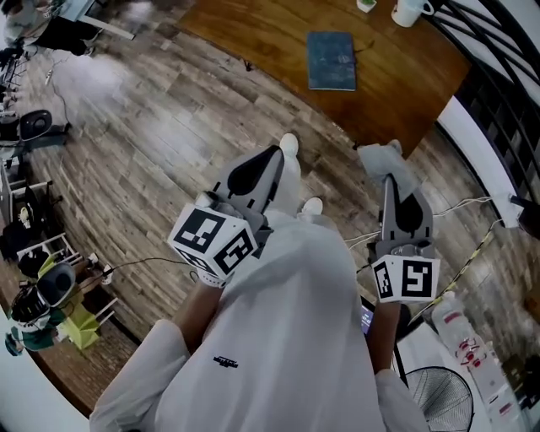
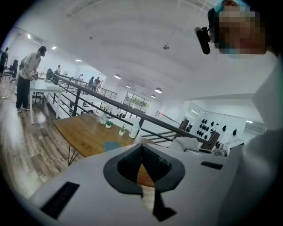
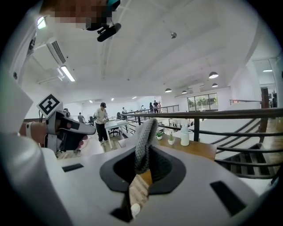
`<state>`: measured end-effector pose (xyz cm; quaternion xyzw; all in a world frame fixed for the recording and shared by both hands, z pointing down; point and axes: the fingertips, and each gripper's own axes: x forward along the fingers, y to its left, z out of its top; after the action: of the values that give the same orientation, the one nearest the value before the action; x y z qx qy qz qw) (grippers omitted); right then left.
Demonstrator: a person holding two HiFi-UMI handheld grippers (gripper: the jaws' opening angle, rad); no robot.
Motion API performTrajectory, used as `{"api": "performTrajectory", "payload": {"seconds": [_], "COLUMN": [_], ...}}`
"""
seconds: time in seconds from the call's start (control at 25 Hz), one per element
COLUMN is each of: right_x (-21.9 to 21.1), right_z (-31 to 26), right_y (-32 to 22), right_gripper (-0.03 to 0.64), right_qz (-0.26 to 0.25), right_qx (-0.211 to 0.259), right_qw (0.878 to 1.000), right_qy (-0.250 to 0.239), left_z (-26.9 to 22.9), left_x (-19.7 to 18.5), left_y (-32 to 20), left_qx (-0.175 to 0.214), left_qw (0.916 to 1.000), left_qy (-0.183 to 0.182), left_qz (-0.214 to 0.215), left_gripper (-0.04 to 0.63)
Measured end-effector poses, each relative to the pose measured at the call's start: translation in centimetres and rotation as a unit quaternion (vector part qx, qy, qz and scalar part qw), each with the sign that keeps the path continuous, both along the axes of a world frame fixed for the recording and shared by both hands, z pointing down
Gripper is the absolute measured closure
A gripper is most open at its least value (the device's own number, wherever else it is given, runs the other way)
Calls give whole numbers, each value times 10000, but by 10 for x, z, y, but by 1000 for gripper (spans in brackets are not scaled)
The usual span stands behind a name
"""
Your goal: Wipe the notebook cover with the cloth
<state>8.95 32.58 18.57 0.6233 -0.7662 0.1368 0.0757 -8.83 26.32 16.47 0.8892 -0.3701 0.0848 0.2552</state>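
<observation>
Two soft, light things make up this job, and neither should fight back much. The cloth [image 1: 380,158] is a grey, knitted-looking rag, limp enough to flop over from the pinch, and the right gripper [image 1: 390,180] has its jaws closed on one end of it; the right gripper view shows the fabric standing up out of the clamp as a folded strip. It likely drags rather than slides, so a flatter pad under the jaws would wipe better than a dangling tail. The left gripper [image 1: 272,158] has its jaws brought together on nothing, the tips meeting with only floor and desk showing past them. The notebook [image 1: 331,61] lies flat and closed on the wooden desk [image 1: 405,72], well apart from both grippers, which hang over the plank floor [image 1: 169,143] in front of the person. Its blue-grey cover looks thin and light, so it would probably skate under a sideways stroke; pressing down on one corner with the free left jaws seems wise. It sits a little back from the desk's near edge, with bare wood on every side, while a white mug [image 1: 411,12] stands near the far end, apart from it. A dark railing [image 1: 498,76] runs beyond the desk on the right, so strokes are best kept short.
</observation>
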Motion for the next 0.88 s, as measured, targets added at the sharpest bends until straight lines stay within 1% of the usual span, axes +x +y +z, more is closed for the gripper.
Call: {"api": "performTrajectory", "payload": {"seconds": [0.28, 0.48, 0.64, 0.76, 0.88], "right_x": [-6, -15, -20, -24, -29], "right_z": [-7, -21, -32, -36, -30], "right_y": [-70, -122, -160, -190, -208], "right_gripper": [591, 589, 588, 588, 588], "right_qz": [129, 372, 533, 613, 642], "right_qx": [-163, -135, -123, -56, -102], "right_qw": [9996, 9992, 9984, 9980, 9977], "right_qy": [167, -12, 112, 158, 172], "left_z": [5, 0, 1, 0, 0], "left_x": [4, -2, -4, -6, -7], "left_y": [-84, -139, -178, -208, -228], "left_qx": [-68, -96, -131, -102, -72], "left_qw": [9996, 9987, 9971, 9964, 9958], "left_qy": [123, 222, 270, 310, 315], "left_qz": [230, 459, 697, 781, 859], "left_gripper": [576, 576, 576, 575, 577]}}
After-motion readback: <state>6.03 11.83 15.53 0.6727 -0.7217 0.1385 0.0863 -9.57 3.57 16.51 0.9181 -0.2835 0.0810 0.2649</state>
